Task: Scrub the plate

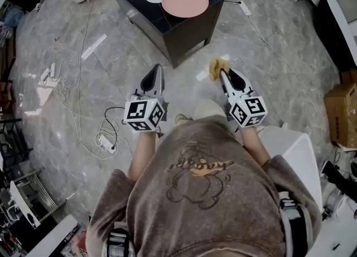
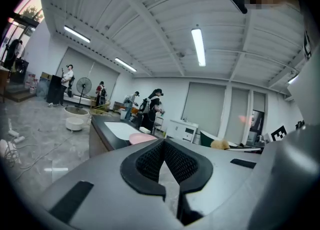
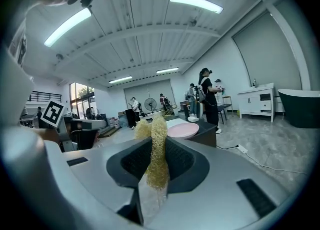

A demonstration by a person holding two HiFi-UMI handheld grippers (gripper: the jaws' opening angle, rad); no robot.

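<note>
glossy marble-look floor [image 1: 111,44], coarse fibrous scrubber [image 3: 156,149], smooth plate [image 1: 184,1]

Brown fuzzy sweatshirt [image 1: 201,205]
Bear outline and orange lettering on it; grey left gripper [image 1: 157,71] and right gripper [image 1: 223,75] each carry a black-and-white marker cube [image 1: 144,115].

The left gripper [image 1: 155,72] and right gripper [image 1: 224,74] are held out ahead, side by side, pointing nearly level. The left's jaws are closed, empty; the right's pinch a yellow scrubber [image 3: 156,144].

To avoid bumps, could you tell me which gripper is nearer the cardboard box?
Right. The right gripper is left of the cardboard box; the left gripper is farther left.
</note>
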